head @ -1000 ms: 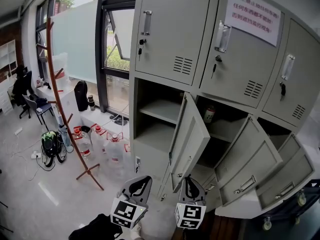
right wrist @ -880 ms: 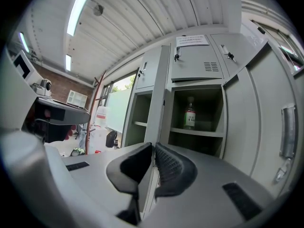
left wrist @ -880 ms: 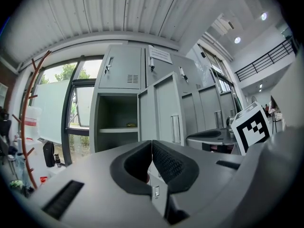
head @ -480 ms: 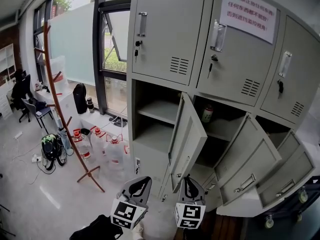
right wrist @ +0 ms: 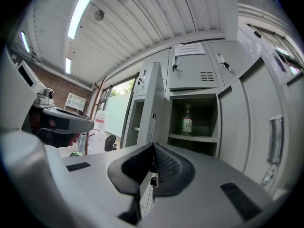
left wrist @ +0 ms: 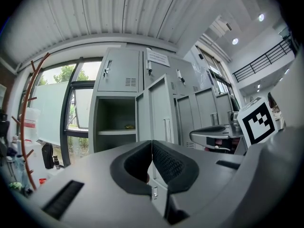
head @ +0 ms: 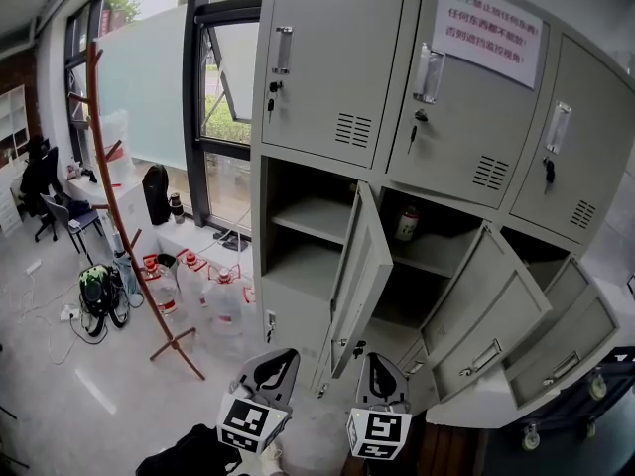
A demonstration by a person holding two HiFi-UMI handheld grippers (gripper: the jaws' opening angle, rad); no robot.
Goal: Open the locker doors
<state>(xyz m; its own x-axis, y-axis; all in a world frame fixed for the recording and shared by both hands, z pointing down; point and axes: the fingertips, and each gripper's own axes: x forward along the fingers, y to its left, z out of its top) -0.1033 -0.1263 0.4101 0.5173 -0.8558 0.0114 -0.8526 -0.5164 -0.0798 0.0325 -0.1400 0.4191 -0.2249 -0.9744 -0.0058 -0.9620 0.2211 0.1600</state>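
Quick update: the right gripper (right wrist: 153, 146) has just been closing its fingers, and now they sit tip to tip with nothing between them. The edge of the left middle-row door (head: 362, 266) is straight past them, with its little key (right wrist: 153, 180) dangling just below the tips, but the pads aren't on it. So we reckon the gripper has come off that door, not grabbed it afresh. The left gripper (left wrist: 151, 142) is pressed shut and empty as well, pointing level at the lockers.

Compared with the head view a second ago, that door looks a bit more edge-on to us. Our head shifted too, though, so we wouldn't swear it swung any further. Both grippers sit low in that view, same as before.

Where that leaves the job:
- All three middle-row doors stand open, and the bottle (head: 404, 223) shows in the centre compartment.
- The three top-row doors (head: 332, 62) are all shut with keys in their locks, and the middle one carries the paper notice (head: 491, 28).
- The bottom-left door (head: 288, 330) looks shut too.

We'd guess we're about halfway, and the next reach is upward for a top handle.
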